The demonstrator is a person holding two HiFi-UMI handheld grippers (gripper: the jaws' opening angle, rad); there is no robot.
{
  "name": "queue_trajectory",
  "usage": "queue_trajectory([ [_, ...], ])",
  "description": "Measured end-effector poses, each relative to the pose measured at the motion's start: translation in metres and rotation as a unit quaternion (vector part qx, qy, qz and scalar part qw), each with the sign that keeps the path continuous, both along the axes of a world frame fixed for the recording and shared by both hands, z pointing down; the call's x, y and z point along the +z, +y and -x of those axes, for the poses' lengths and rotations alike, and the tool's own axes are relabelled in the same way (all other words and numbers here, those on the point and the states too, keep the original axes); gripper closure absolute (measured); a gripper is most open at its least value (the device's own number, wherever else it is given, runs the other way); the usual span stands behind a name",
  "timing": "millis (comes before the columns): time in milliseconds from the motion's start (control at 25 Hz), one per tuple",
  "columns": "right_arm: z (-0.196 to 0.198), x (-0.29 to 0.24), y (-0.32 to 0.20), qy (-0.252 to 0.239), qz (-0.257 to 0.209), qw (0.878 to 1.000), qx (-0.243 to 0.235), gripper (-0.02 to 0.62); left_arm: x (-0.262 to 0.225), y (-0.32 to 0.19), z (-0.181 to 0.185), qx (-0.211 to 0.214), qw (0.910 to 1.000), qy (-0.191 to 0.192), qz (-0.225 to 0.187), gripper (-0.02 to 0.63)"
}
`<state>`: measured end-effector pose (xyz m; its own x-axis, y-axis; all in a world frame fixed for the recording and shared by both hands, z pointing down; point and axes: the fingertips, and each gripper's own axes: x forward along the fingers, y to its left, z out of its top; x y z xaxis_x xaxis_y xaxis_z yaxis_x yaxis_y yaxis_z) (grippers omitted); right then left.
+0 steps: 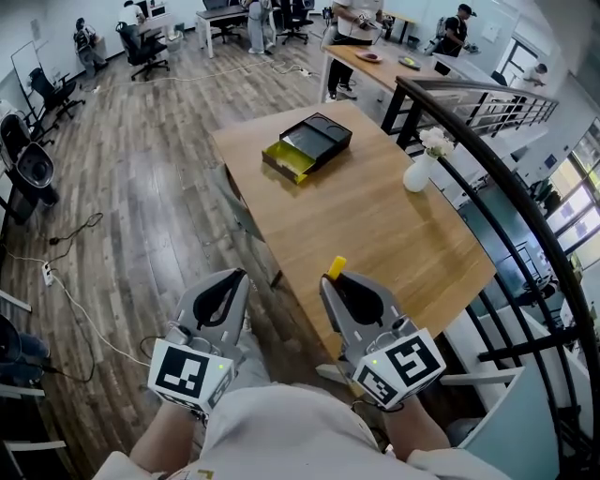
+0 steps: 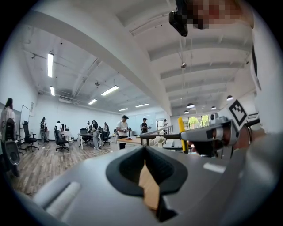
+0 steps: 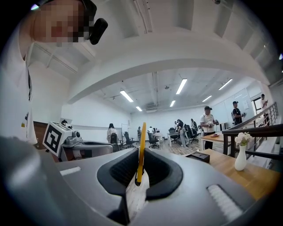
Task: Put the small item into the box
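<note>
A person at the near end of a wooden table [image 1: 375, 225] holds two grippers close to the body, both pointing out into an open-plan office. The right gripper [image 1: 330, 279] is clamped on the small yellow item [image 1: 336, 267], a thin flat strip that stands upright between its jaws and sticks out above their tips. The right gripper view shows the jaws pressed against both faces of the strip. The left gripper [image 1: 239, 275] hangs just beside the right one, over the wooden floor [image 1: 141, 187] off the table's left edge. Its jaws are brought together with nothing between them. The box [image 1: 309, 145], black with a yellow part at its near end, lies open at the far end of the table, well apart from both grippers. A white vase [image 1: 419, 172] of pale flowers stands near the table's right edge, beside a black railing [image 1: 525, 216]. In the background, people [image 1: 457, 28] stand and sit among desks and office chairs [image 1: 141, 47].
</note>
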<state>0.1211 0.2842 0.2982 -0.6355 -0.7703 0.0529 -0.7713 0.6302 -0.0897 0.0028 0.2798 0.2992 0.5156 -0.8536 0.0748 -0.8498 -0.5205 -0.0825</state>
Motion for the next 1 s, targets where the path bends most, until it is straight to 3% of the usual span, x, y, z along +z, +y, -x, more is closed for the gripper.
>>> queue_trajectory([
  [600,0.043,0.004,-0.142,0.026,0.022,0.999,0.026,0.556,0.001,-0.15,0.048,0.013,0.9998,0.002,0.015,0.603],
  [1000,0.082,-0.007,-0.267,0.03,0.04,0.997,0.064,0.555,-0.004,-0.282,0.082,0.057,0.9972,0.01,0.047,0.603],
])
